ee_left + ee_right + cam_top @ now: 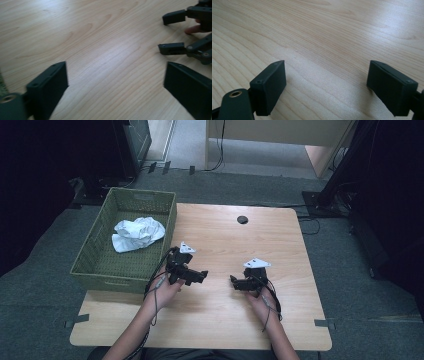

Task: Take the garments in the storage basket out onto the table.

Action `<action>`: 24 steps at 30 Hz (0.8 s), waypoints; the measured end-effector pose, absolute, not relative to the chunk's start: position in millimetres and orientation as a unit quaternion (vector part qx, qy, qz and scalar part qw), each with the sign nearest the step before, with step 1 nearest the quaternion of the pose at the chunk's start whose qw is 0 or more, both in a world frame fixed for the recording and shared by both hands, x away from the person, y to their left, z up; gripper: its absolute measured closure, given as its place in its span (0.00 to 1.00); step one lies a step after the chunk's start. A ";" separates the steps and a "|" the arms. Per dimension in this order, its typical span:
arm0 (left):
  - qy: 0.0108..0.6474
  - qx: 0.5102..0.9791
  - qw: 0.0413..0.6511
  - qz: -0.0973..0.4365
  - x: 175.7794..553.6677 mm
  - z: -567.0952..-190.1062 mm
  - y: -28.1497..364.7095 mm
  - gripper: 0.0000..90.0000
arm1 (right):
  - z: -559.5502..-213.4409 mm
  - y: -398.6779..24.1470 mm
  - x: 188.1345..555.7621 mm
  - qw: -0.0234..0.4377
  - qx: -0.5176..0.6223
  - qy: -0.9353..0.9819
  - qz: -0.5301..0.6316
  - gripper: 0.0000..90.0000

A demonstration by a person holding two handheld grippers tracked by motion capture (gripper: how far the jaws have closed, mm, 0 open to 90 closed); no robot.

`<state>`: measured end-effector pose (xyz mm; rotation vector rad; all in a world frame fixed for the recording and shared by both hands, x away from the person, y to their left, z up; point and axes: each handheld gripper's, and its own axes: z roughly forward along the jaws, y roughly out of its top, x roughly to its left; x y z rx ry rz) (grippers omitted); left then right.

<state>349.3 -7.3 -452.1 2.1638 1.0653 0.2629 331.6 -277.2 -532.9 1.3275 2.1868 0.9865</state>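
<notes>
Both grippers, left gripper (204, 275) and right gripper (232, 281), hover agape (nothing between) over the table (220, 320).

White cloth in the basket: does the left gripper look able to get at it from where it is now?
Probably yes. The left gripper is open and empty beside the green basket, which has no lid, and the white cloth lies uncovered inside. Only the near wall would need clearing.

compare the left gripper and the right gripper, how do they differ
The left gripper sits near the green basket that holds a white cloth; the right gripper sits farther from it. The left points toward the right one, and the right points back. Both are black, open, empty, low over the wooden table.
</notes>
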 end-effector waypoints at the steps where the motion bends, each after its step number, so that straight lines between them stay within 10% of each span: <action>1: 0.412 0.833 0.354 0.101 349.2 -451.9 -7.2 0.11 | -532.9 -277.1 331.6 0.198 0.475 0.782 0.353 0.18; 24: 0.400 0.837 0.359 0.101 346.2 -440.5 -0.8 0.11 | -532.9 -277.2 331.6 0.199 0.474 0.782 0.353 0.18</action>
